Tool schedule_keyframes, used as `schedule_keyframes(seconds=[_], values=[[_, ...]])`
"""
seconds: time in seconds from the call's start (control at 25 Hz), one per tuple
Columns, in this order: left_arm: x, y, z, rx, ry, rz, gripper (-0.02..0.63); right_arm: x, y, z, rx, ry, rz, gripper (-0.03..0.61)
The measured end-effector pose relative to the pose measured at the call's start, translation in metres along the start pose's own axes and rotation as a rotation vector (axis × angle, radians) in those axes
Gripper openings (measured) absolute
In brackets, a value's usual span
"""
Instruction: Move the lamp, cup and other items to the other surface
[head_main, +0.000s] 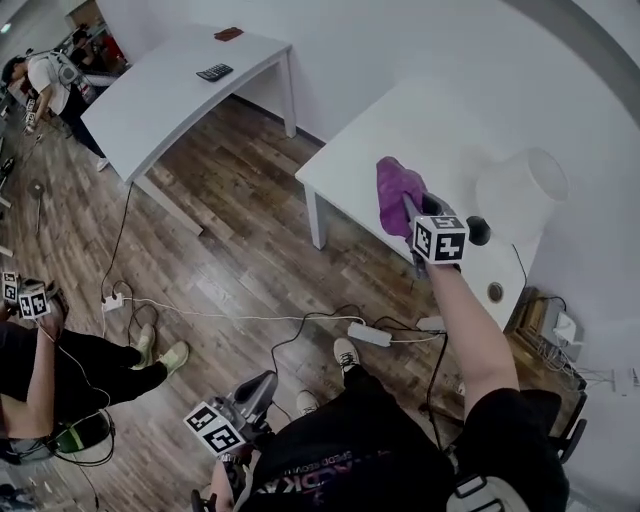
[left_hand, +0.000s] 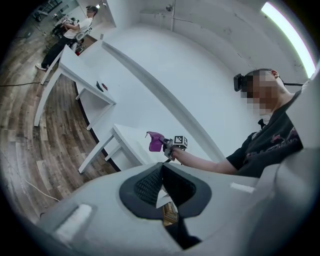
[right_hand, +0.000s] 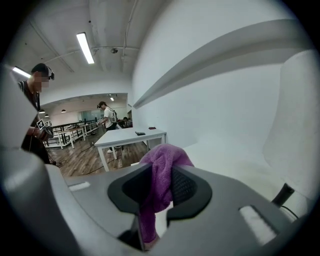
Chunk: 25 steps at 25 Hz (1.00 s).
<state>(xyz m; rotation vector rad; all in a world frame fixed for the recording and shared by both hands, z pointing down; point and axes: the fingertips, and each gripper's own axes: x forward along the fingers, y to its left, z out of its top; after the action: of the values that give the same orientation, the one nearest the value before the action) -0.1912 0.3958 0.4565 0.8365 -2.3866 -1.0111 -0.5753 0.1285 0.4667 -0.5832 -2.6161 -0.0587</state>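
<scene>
Nearest the person, well apart from the lamp (head_main: 522, 188), the left gripper (head_main: 258, 390) hangs low with its jaws pressed together on nothing. Further out, the right gripper (right_hand: 165, 176) pinches a purple cloth (right_hand: 161, 159) in the air above the near desk (head_main: 380, 125), just to the left of the lamp in the head view. The cloth looks light, soft and limp, so it should drape and swing rather than slip. The hold on a bunched fold seems sound. The lamp probably wants a grip on its stem, not its shade. Well beyond the lamp stands the far desk (head_main: 165, 95).
</scene>
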Motion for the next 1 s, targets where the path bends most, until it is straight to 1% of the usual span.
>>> schedule_keyframes(seconds=[0.24, 0.44, 0.76, 1.0], values=[[-0.016, -0.008, -0.007, 0.014, 0.017, -0.07, 0.0, -0.063, 0.037, 0.001, -0.045, -0.046, 0.022, 0.086], [-0.025, -0.016, -0.013, 0.024, 0.035, -0.126, 0.0, -0.107, 0.069, -0.011, -0.024, -0.071, 0.046, 0.086], [-0.037, -0.033, -0.021, 0.06, 0.084, -0.204, 0.0, -0.177, 0.113, -0.026, 0.021, -0.131, 0.064, 0.086], [-0.051, -0.047, -0.039, 0.09, 0.136, -0.266, 0.0, -0.231, 0.136, -0.044, 0.02, -0.165, 0.058, 0.086]])
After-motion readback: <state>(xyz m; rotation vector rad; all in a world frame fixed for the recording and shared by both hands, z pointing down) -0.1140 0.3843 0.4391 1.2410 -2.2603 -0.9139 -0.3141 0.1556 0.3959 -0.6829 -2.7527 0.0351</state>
